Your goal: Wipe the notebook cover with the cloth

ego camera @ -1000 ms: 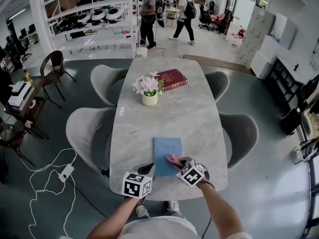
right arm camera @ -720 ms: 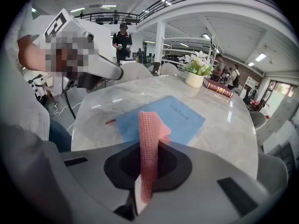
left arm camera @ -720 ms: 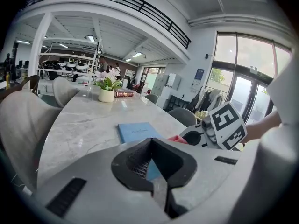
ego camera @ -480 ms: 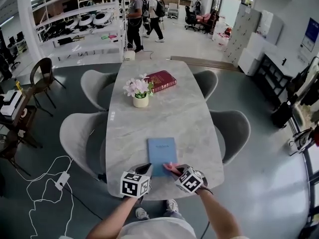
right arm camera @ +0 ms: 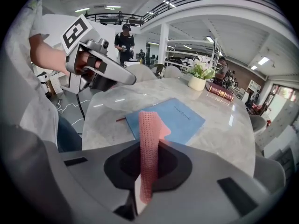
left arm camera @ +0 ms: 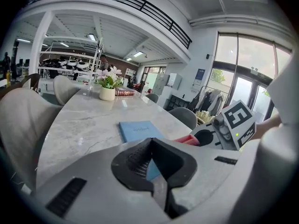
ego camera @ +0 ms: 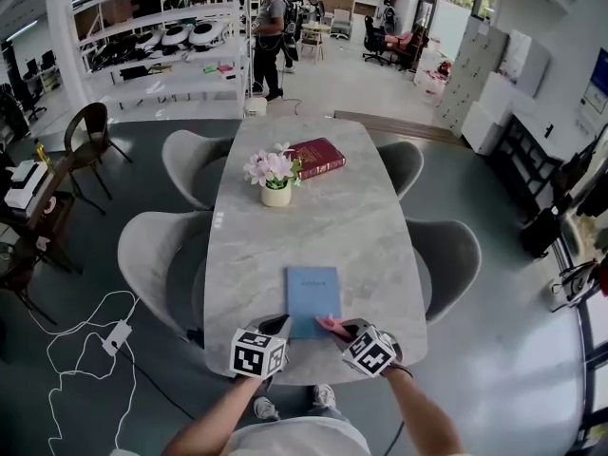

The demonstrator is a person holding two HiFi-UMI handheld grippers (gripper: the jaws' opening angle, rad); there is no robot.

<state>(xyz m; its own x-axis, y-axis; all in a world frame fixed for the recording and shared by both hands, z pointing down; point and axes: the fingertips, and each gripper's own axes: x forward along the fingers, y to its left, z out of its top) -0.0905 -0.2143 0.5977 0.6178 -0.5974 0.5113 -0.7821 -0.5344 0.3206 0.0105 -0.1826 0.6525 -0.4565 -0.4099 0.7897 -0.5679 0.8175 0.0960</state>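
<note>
Lying near the 6 o'clock end of the table (ego camera: 313, 207), the notebook (ego camera: 313, 297) runs lengthwise 12 to 6; the pink cloth (right arm camera: 149, 139), pinched in the nearer right gripper (right arm camera: 148, 164) fingers, overhangs its 5 o'clock corner; left gripper (left arm camera: 152, 160) fingers are closed, empty

Tabletop (ego camera: 313, 226) reads as pale veined stone, polished, throwing back the ceiling lights. Notebook (ego camera: 312, 293) cover: blue, smooth, matt. The cloth (right arm camera: 149, 125) is pink with a coarse waffle knit, soft and rough to the eye. Right tool (right arm camera: 148, 153) and left tool (left arm camera: 152, 148) show matt grey plastic shells, with black ribbed pads (left arm camera: 135, 160) inside. At the far end, the red book (ego camera: 316, 157) has a glossy cover.
</note>
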